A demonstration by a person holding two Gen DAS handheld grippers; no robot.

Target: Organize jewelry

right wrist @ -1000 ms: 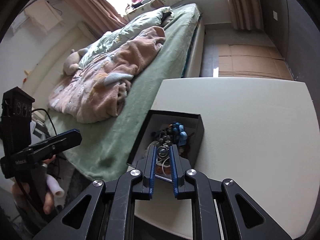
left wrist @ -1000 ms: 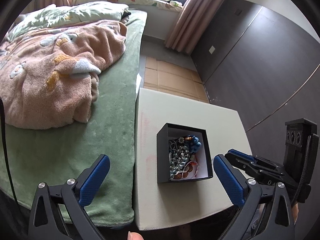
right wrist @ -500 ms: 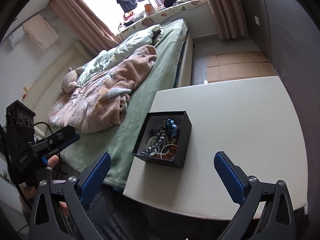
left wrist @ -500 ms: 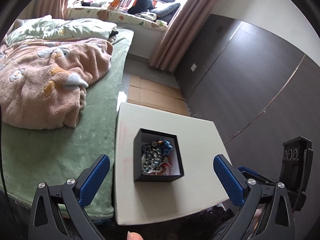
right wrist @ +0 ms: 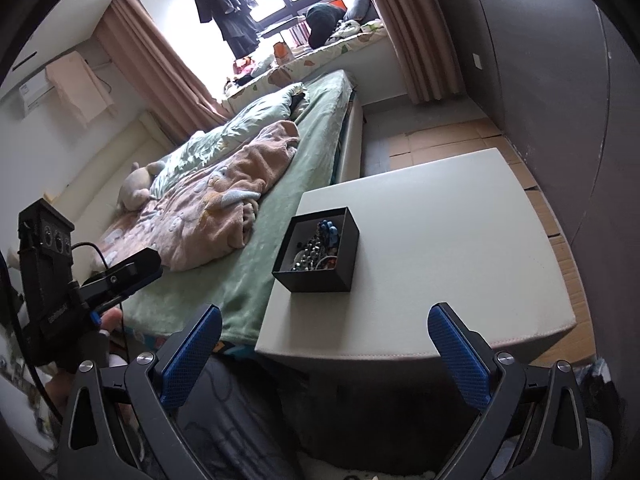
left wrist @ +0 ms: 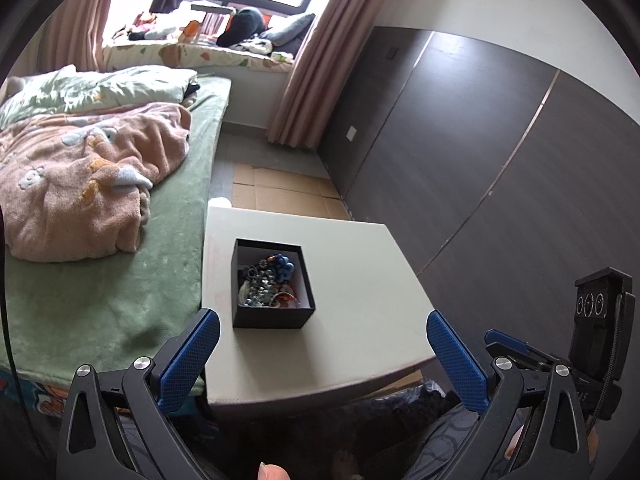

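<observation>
Left wrist view: one black box (left wrist: pixel 273 284), open at the top, stands on the pale worktop (left wrist: pixel 360 280) near the edge that adjoins the bed (left wrist: pixel 120 280); its long axis runs away from the camera, toward the window. Inside lies a single tangled heap of jewelry (left wrist: pixel 266 280), with blue beads at the far end; the separate pieces cannot be counted. The left hand-held gripper (left wrist: pixel 322 350) hangs short of the near worktop edge, its two blue fingers spread wide, with nothing between them. One pink blanket (left wrist: pixel 80 184) lies on the bed. Right wrist view: the same box (right wrist: pixel 320 250) sits at the bed-side edge of the worktop (right wrist: pixel 440 260), its long axis angled up and to the right. The right hand-held gripper (right wrist: pixel 324 354) is likewise spread wide, below the near edge, well apart from the box.
</observation>
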